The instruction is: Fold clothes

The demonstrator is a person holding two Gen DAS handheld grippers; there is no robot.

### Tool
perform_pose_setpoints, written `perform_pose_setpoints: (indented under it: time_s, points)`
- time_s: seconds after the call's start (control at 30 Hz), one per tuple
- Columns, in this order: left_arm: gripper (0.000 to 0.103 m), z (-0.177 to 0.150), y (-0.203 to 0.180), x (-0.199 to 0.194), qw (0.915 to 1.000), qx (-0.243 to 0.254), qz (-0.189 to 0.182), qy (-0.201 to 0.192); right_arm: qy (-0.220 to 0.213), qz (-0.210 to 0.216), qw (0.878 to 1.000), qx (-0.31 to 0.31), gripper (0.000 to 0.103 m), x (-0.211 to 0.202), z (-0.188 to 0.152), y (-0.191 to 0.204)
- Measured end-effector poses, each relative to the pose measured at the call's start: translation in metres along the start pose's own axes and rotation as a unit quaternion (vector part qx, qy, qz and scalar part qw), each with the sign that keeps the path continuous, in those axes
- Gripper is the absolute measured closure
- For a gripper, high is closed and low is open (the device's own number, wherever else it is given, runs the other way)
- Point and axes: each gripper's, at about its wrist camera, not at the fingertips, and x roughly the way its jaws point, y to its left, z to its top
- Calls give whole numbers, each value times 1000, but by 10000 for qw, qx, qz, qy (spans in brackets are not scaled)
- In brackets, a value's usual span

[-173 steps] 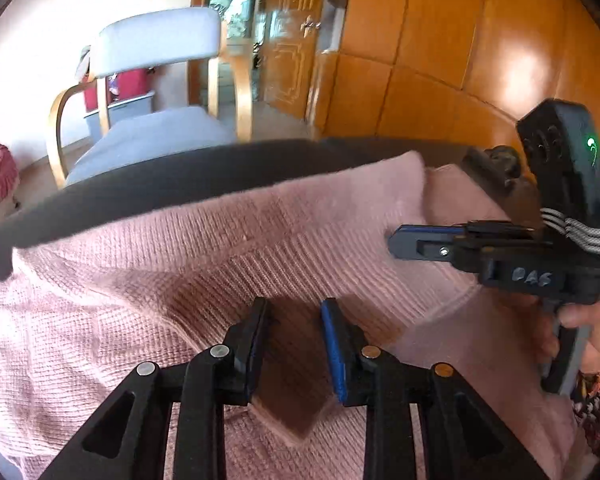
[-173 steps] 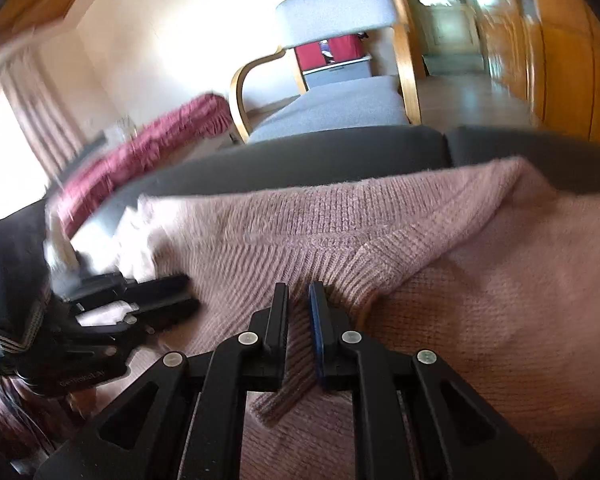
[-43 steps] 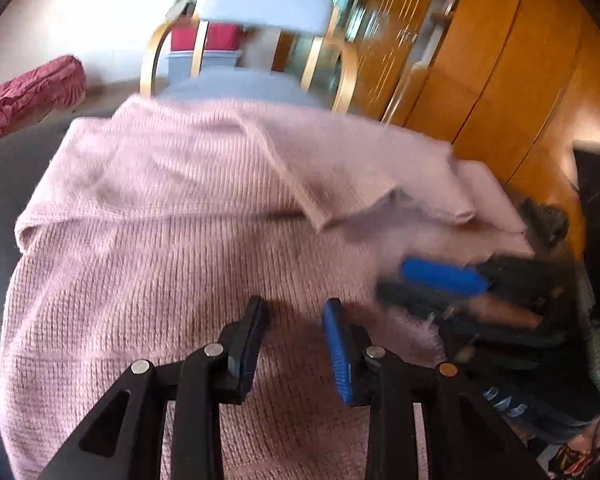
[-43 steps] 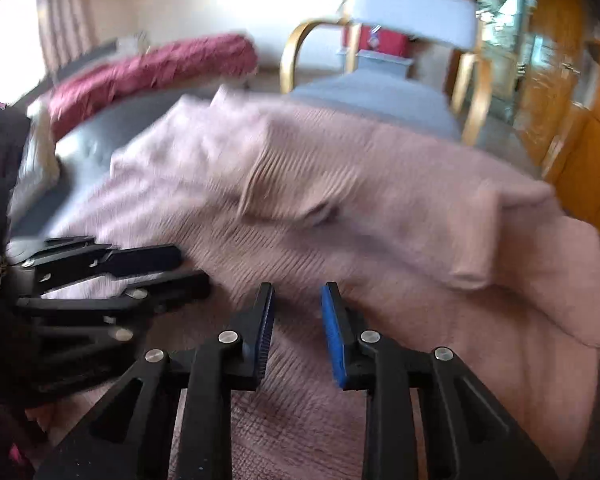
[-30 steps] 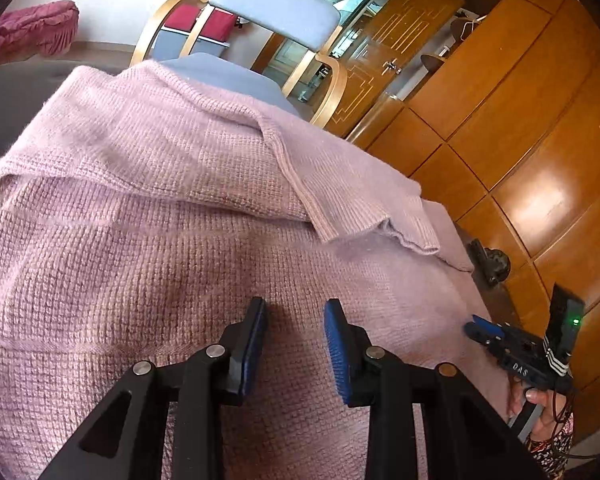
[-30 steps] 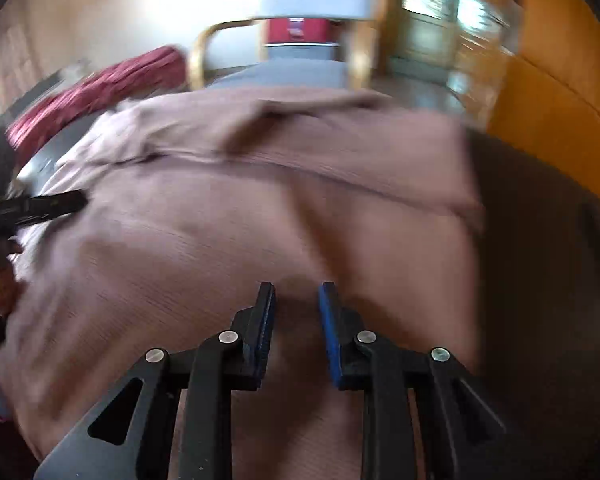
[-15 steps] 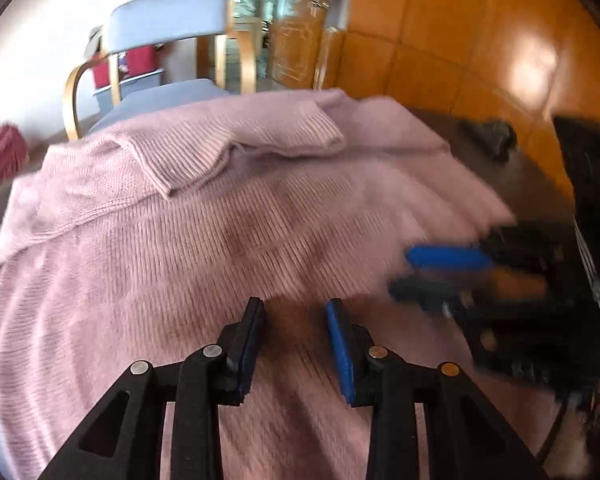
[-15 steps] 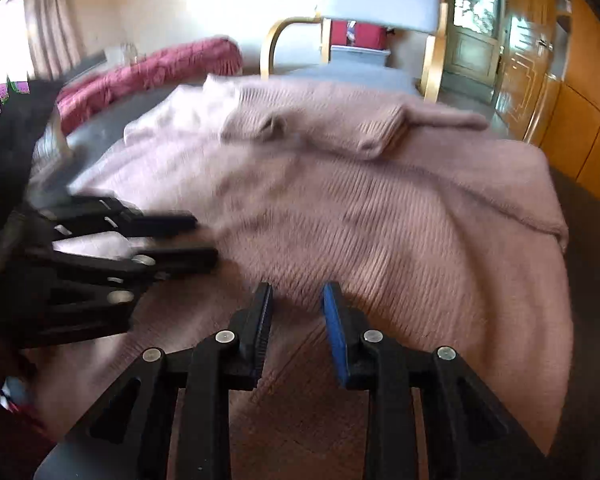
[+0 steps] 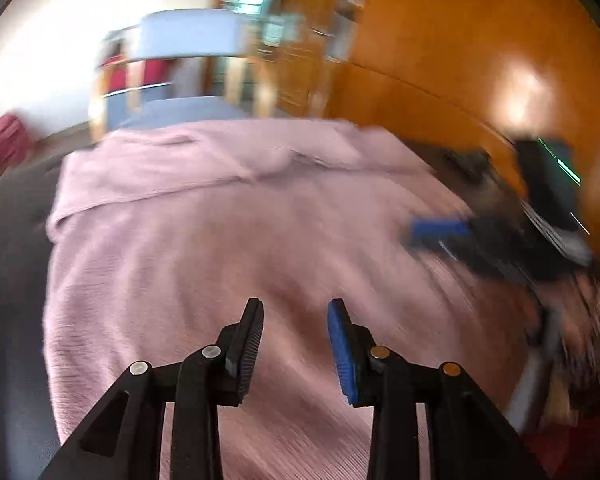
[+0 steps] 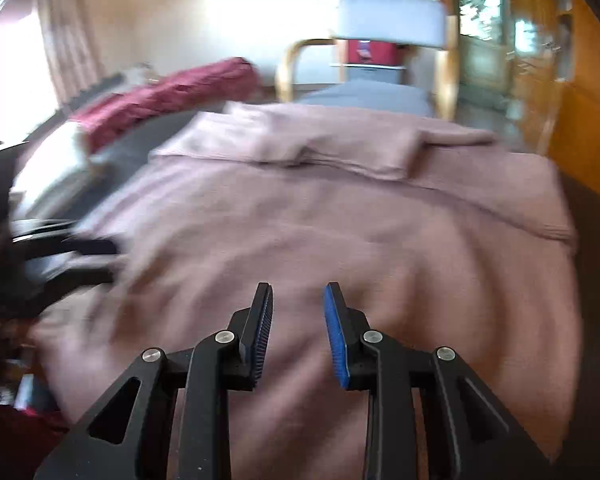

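Observation:
A pink knit sweater (image 9: 220, 240) lies spread on a dark surface (image 9: 12, 240), its sleeves folded across the far end (image 10: 340, 148). My left gripper (image 9: 295, 308) hovers over the near part of the sweater (image 10: 340, 220), open, with only fabric seen below the gap. My right gripper (image 10: 298, 292) is also open above the knit, with nothing between its pads. In the left wrist view the right gripper (image 9: 432, 236) shows blurred at the right edge of the sweater. In the right wrist view the left gripper (image 10: 88, 256) shows blurred at the left edge.
A grey-cushioned wooden armchair (image 9: 188, 36) stands beyond the far end. Orange wooden cabinets (image 9: 480, 60) line the right side. A dark red cloth (image 10: 172, 92) lies at the back left. The dark surface (image 10: 596, 280) shows to the right of the sweater.
My left gripper has swung sideways and rolled, and its jaws stand a little wider. The right gripper has barely moved in the last half second. The sweater lies as before.

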Motion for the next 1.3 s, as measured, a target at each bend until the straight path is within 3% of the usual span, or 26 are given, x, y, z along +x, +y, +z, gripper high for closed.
perform_pose_setpoints:
  time_s: [0.1,0.27,0.37,0.47,0.53,0.57,0.67,0.73,0.8,0.87,1.07,1.17,1.27,1.3]
  points:
    - [74,-8,25,19,9988,-471,129,52,310,204,9990,-240,74,9,-10,21]
    - [73,-15,38,15,9989,-460,-47,-82,296,-37,9926,-1180,74,-13,-49,37]
    - [73,-16,38,17,9988,-481,-100,-78,229,116,9939,-1072,74,-37,-66,24]
    - [73,-10,22,15,9992,-283,254,-89,113,341,9964,-769,73,-57,-71,12]
    - [73,-3,9,7,9992,-101,292,-236,-240,411,9978,-453,73,-69,-66,6]
    - [72,-3,-2,7,9995,-3,107,-289,-390,388,9981,-277,73,-73,-62,4]
    - [72,-10,-27,16,9989,448,18,-168,-319,-341,9989,-96,73,-61,-52,1]
    - [72,-18,-37,27,9952,873,441,63,-47,-629,9976,-271,73,-48,-54,2]
    - [71,-25,-35,25,9935,1025,487,-23,169,-913,9946,-472,73,-37,-57,2]
    - [67,-29,-24,19,9946,946,433,-55,67,-1158,9901,-791,68,-48,-67,-1]
    - [68,-35,1,5,9984,531,161,-104,29,-864,9961,180,58,-86,-99,-45]
    - [68,-31,2,4,9988,455,169,-66,-378,-333,9952,838,58,-107,-105,-64]
    - [68,-22,3,8,9985,346,401,-106,-784,-606,9903,976,61,-115,-89,-67]
    - [68,-20,7,10,9981,279,543,-77,-722,-679,9906,937,64,-110,-84,-65]
